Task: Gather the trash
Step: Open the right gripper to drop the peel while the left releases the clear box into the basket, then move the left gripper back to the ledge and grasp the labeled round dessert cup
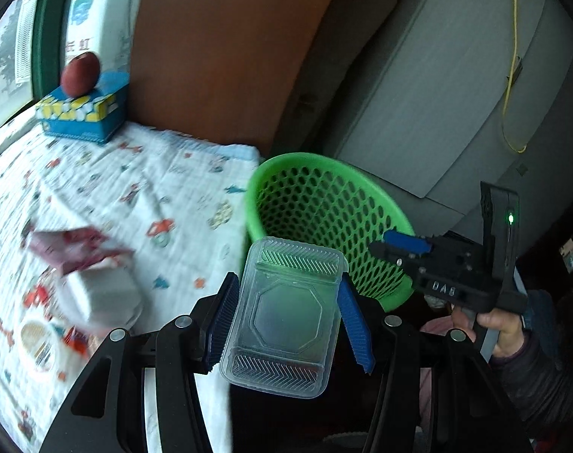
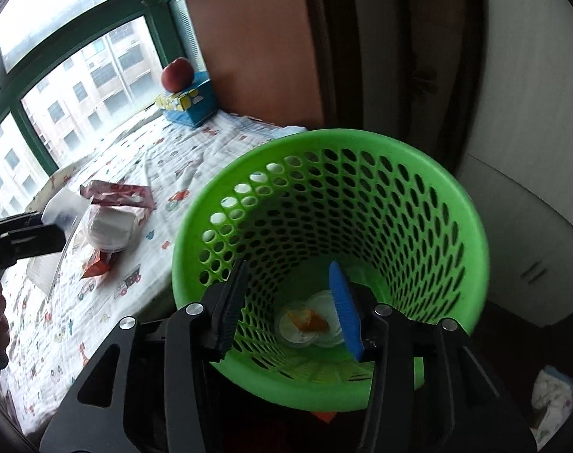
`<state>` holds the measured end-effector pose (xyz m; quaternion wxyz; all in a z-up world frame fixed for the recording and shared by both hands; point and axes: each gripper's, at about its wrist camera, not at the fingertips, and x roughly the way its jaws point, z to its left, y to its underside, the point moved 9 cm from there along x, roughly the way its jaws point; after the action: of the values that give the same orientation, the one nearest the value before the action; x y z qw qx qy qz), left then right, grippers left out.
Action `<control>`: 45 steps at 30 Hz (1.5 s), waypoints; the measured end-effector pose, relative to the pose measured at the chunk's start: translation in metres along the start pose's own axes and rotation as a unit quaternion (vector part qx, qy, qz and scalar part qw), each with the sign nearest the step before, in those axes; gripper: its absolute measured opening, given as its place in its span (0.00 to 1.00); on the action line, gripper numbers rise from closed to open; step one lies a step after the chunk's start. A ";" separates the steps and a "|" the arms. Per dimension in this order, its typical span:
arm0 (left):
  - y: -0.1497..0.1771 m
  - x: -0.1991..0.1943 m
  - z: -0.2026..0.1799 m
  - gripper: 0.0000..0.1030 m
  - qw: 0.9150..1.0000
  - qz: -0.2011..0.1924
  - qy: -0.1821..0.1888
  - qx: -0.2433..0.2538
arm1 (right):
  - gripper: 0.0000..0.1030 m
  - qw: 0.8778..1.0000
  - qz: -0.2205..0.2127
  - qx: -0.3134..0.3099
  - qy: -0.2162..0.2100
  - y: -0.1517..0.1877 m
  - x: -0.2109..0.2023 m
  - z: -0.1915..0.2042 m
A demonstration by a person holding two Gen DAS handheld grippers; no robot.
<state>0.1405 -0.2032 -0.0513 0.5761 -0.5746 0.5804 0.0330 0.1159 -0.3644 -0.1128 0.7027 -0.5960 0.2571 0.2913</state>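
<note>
My left gripper [image 1: 286, 309] is shut on a clear plastic food container [image 1: 286, 317] and holds it in the air just in front of the green mesh basket [image 1: 324, 173]. My right gripper [image 2: 290, 305] is open and empty, over the basket's near rim [image 2: 324, 396]. Inside the basket lie white lids and an orange scrap [image 2: 309, 322]. On the patterned cloth [image 2: 196, 158] lie a pink wrapper [image 2: 116, 192], a white lidded tub [image 2: 109, 230] and an orange packet [image 2: 97, 264]. The left gripper with the container shows at the left edge of the right wrist view [image 2: 56, 219].
A blue tissue box [image 1: 82, 113] with a red apple [image 1: 80, 73] on top stands at the table's far end by the window. A white round lid [image 1: 37, 343] lies near the left. A brown panel and a grey cabinet [image 1: 456, 94] stand behind the basket.
</note>
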 end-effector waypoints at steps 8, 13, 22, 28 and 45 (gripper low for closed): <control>-0.024 0.030 -0.025 0.50 1.000 0.011 0.012 0.009 | 0.56 1.000 -0.007 0.026 0.002 0.015 -0.016 -0.020; -0.032 0.053 -0.040 0.50 1.000 0.021 0.016 0.013 | 0.63 0.999 -0.014 0.036 0.004 0.024 -0.027 -0.028; -0.034 0.086 -0.057 0.51 0.999 0.040 0.017 0.010 | 0.68 0.998 -0.014 0.053 -0.001 0.037 -0.032 -0.036; -0.035 0.095 -0.060 0.59 0.999 0.037 0.021 0.001 | 0.68 0.998 -0.012 0.058 -0.006 0.040 -0.030 -0.035; -0.010 0.029 -0.012 0.70 0.998 -0.012 -0.051 -0.030 | 0.71 0.999 -0.014 0.034 -0.035 0.036 -0.030 0.003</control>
<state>0.1491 -0.2331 -0.0615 0.5883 -0.5960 0.5417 0.0727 0.0687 -0.3601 -0.1158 0.7354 -0.5643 0.2340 0.2934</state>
